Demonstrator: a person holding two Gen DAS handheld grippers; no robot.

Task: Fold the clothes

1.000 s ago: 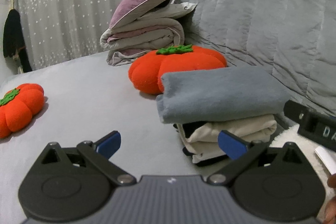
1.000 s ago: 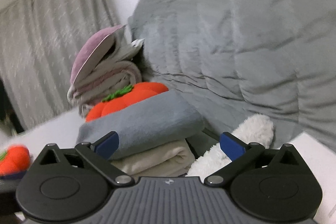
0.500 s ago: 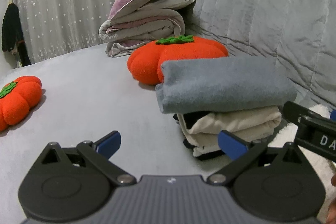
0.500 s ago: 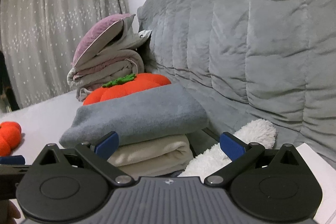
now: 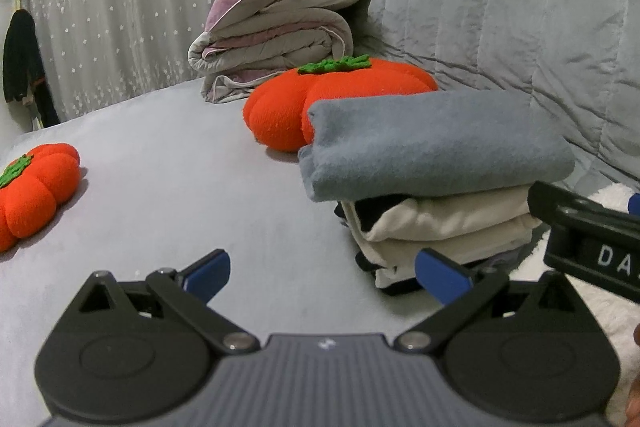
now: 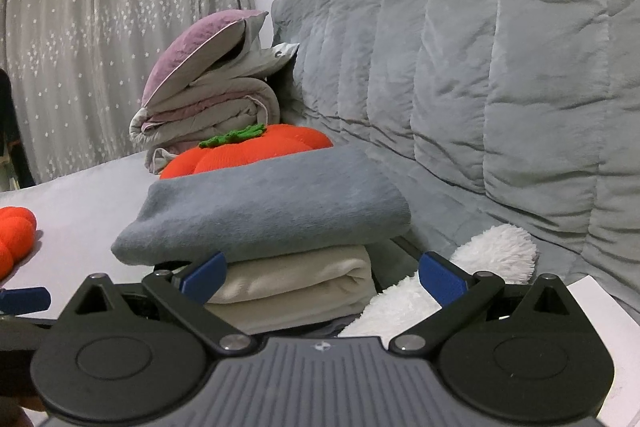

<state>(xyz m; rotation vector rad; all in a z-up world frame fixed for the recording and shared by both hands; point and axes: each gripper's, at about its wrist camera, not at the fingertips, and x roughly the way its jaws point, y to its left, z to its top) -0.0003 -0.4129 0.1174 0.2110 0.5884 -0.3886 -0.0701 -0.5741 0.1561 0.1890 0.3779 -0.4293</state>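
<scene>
A stack of folded clothes lies on the grey bed: a grey-blue folded garment [image 5: 432, 147] [image 6: 264, 203] on top, a cream one [image 5: 440, 227] [image 6: 296, 283] under it, and dark fabric at the bottom. My left gripper [image 5: 326, 273] is open and empty, low over the bed just left of the stack. My right gripper [image 6: 322, 273] is open and empty too, close in front of the stack's right end. Its black body [image 5: 588, 235] shows at the right edge of the left wrist view.
An orange pumpkin cushion [image 5: 336, 103] sits behind the stack, another pumpkin cushion [image 5: 32, 187] at the far left. Folded bedding with a mauve pillow [image 5: 276, 43] lies further back. A quilted grey duvet [image 6: 480, 67] rises on the right. A white fluffy item [image 6: 472, 267] and white paper [image 6: 600, 315] lie beside the stack.
Both grippers have drawn back a little and levelled out, staying open. The right view has steadied from a tilted blur; the stack has not moved.
</scene>
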